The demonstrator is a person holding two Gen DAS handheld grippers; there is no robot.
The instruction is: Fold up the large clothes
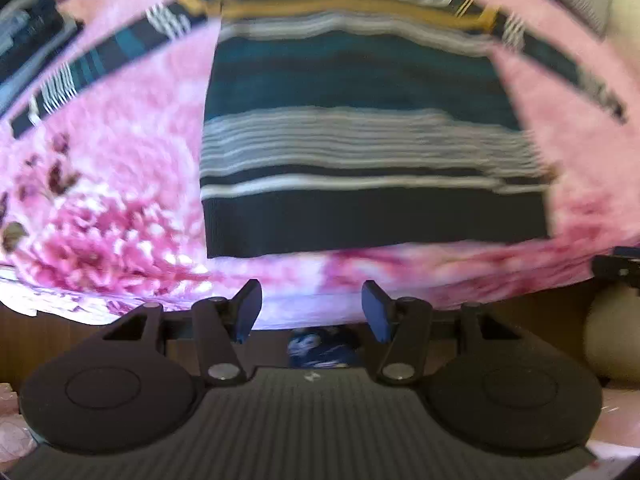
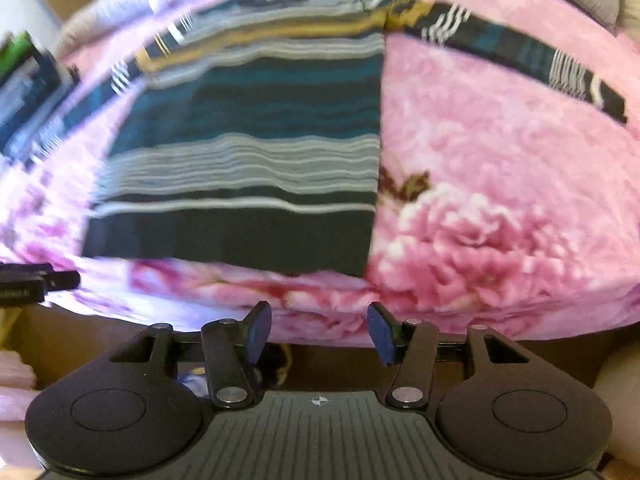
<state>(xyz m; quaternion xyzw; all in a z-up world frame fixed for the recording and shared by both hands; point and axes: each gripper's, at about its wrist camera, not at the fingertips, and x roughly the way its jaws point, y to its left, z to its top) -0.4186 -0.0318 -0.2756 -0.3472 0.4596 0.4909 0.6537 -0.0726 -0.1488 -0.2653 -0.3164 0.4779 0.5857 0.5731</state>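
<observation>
On my left, my left gripper (image 1: 311, 307) hangs with its jaws spread and nothing between them, just short of the near edge of the pink floral blanket (image 1: 120, 168). Ahead of it the striped sweater (image 1: 360, 140) lies flat and face-up on that blanket, dark hem nearest me, teal and grey bands beyond, a mustard stripe across the chest, and its 2 sleeves stretched straight out to either side. The left sleeve (image 1: 80, 68) runs off toward a dark stack of things at the far left edge. Moving across, my right gripper (image 2: 319, 330) is likewise agape and empty, facing the hem's right corner, with the right sleeve (image 2: 520, 52) angling away over the blanket. The frames are blurred, so I can't read the weave closely, but I judge it a soft, limp knit that will sag and drag on the fleecy blanket. I'd pinch each sleeve near its cuff, through both layers.
</observation>
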